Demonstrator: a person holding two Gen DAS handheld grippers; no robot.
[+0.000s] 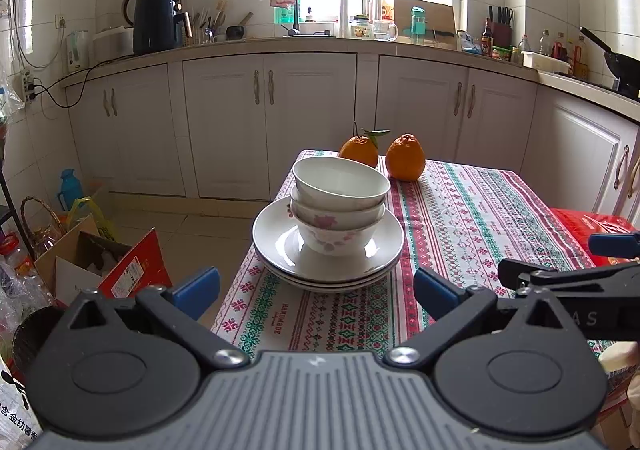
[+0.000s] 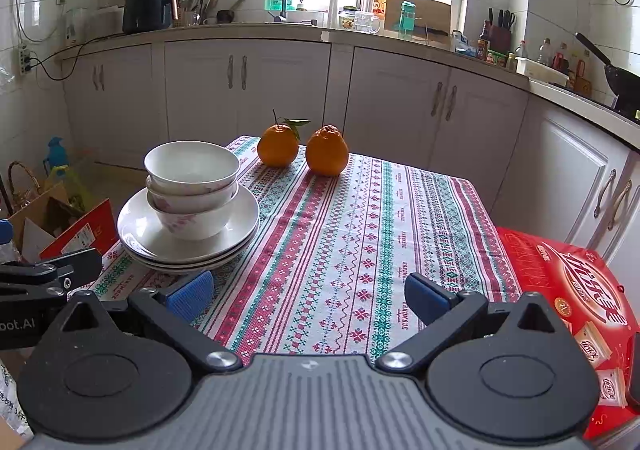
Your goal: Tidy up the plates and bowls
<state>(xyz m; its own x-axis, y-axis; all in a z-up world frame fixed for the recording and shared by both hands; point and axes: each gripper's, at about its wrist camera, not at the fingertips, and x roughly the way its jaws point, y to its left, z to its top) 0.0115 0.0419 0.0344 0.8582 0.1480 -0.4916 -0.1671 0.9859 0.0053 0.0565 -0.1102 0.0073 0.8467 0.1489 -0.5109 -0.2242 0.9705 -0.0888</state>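
Three nested bowls (image 1: 340, 205) on stacked plates (image 1: 328, 250) look glazed, slippery, breakable; pinch the top rim. Left gripper (image 1: 316, 288) and right gripper (image 2: 308, 296) gape wide, empty.

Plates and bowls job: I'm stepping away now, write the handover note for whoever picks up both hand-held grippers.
Left hand-held gripper: open, empty, facing the stack from short of it.
Right hand-held gripper: open, empty, over the tablecloth, right of the stack.
Three bowls sit nested on stacked plates at the table's left edge; the plate count is unclear. Two oranges stand behind.
Done: every dish in view is in one pile.
Left: apparently nothing loose; perhaps move the pile inward from the edge.
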